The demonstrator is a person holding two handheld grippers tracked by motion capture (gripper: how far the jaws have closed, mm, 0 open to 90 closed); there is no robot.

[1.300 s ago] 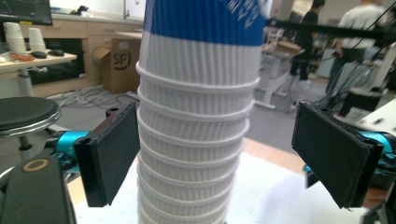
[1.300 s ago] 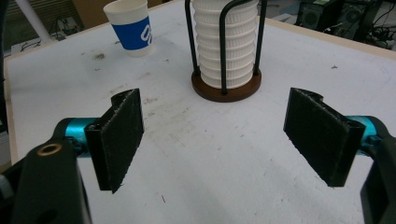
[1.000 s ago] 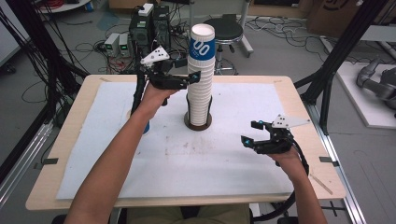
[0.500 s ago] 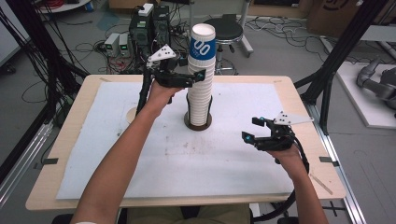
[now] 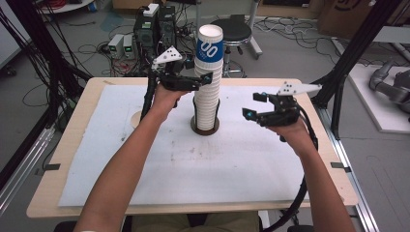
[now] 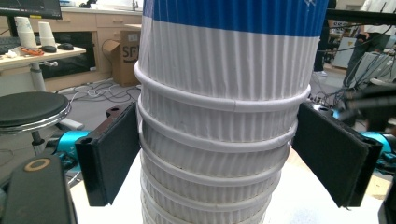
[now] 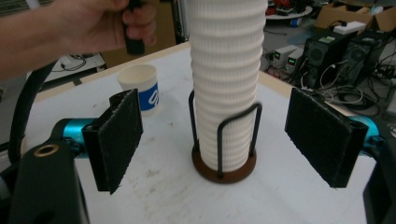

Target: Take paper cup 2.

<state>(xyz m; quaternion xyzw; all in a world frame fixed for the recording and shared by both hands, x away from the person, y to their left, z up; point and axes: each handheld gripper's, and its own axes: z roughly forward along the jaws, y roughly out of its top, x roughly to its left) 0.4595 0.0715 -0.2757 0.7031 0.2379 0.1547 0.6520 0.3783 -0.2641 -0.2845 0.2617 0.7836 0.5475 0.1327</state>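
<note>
A tall stack of ribbed white paper cups [image 5: 208, 92], the top one with a blue band, stands in a black wire holder on a round brown base [image 5: 205, 129] at the table's middle. My left gripper [image 5: 202, 80] reaches in from the left near the top of the stack. Its jaws have just been closing, and in the left gripper view both pads [image 6: 112, 151] lie against the cup rims [image 6: 219, 140]. My right gripper [image 5: 254, 105] hangs raised to the right of the stack. Its jaws have just been opening and hold nothing; in its view the stack [image 7: 226, 84] stands farther off.
A single white cup with a blue logo [image 7: 140, 88] stands on the white table cover [image 5: 232, 169] beyond the stack, by the left hand. Black frame posts [image 5: 353, 63] rise at the table's right corner, and electronics and cables lie behind the table.
My right gripper has risen and come a little nearer the stack. The left gripper has stayed at the top of the stack.
</note>
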